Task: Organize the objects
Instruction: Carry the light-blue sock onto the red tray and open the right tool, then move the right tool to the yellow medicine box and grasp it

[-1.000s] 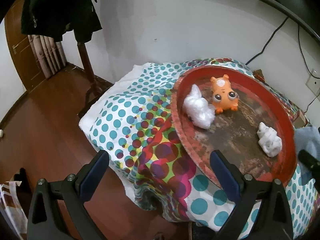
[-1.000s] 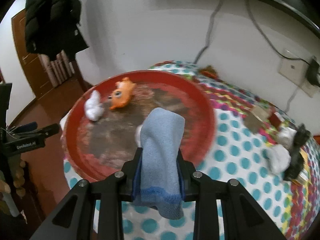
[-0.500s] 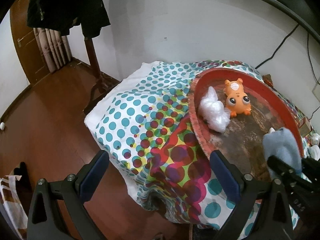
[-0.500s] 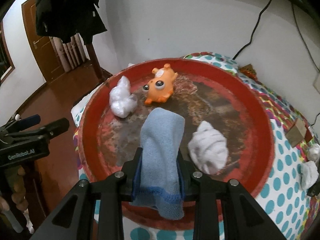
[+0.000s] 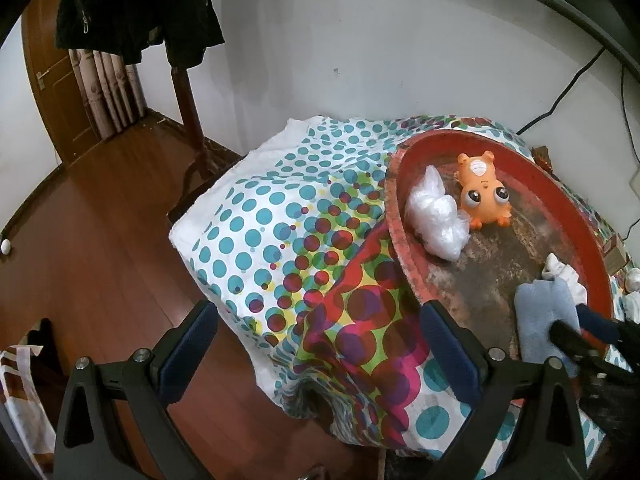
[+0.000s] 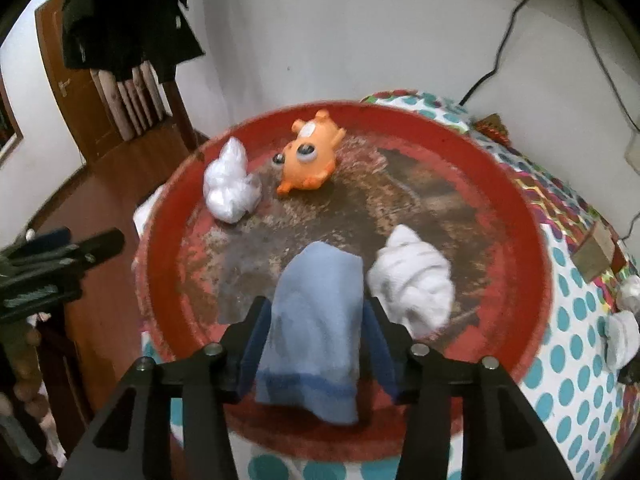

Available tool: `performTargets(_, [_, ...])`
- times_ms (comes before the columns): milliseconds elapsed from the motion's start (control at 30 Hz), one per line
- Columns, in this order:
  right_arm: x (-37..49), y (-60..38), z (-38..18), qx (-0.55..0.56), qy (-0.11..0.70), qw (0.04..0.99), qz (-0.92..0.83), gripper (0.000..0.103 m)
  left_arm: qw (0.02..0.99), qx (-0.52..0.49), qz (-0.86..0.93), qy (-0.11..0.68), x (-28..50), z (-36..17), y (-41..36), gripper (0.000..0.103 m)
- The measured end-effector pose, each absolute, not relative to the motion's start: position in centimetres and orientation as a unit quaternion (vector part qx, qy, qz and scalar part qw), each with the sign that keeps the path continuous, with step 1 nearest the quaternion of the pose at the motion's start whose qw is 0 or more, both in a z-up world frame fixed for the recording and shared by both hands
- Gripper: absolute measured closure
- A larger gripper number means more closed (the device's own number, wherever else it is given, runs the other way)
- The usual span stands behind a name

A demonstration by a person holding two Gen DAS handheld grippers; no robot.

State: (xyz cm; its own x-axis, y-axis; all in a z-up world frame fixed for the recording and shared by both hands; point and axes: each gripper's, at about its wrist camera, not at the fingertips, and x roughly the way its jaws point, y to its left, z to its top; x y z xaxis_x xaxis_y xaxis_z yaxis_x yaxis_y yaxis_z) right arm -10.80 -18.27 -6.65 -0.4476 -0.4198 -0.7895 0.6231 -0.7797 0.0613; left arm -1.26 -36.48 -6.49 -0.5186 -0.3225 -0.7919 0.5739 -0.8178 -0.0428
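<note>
A round red tray [image 6: 520, 216] sits on the dotted tablecloth [image 5: 280, 208]. In it lie an orange big-eyed toy [image 6: 310, 156], a crumpled clear plastic bag [image 6: 230, 188] and a white balled sock [image 6: 412, 280]. My right gripper [image 6: 316, 308] hangs over the tray's near side. Its jaws are opening, and the blue sock [image 6: 320, 344] sags between them onto the tray, with the pads no longer squeezing it. In the left wrist view the blue sock [image 5: 540, 316] shows at the tray's [image 5: 400, 208] near edge. My left gripper [image 5: 318, 316] is open and holds nothing, hovering by the table's left corner.
More white socks [image 6: 622, 336] and a small cardboard box [image 6: 596, 252] lie on the cloth right of the tray. A coat stand with a dark coat [image 5: 132, 8] rises at the back left over the wooden floor [image 5: 100, 240]. Cables run down the wall behind.
The right gripper carried the blue sock in over the tray, then its jaws spread and the sock slumped wider between them. The left gripper stayed put.
</note>
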Motion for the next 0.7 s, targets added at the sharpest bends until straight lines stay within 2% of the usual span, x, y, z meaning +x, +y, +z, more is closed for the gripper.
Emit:
performTargets(233, [-10.3,-11.1,-3.6,0.404,0.079,0.277,-0.868,0.045,0.254,0.413,-0.864,0.135,-1.5,-6.3,-35.4,0.003])
performTargets(433, [-11.9,0.3,-3.5,0.406,0.059,0.166,-0.897,0.045,0.242,0.412,-0.871,0.117,-1.9,-6.0,-33.9,0.002])
performTargets(700, [-14.9,14.8,-6.1,0.420,0.025,0.011,-0.907,0.045,0.223,0.407,-0.879,0.103,-2.1,-5.3,-32.0,0.002])
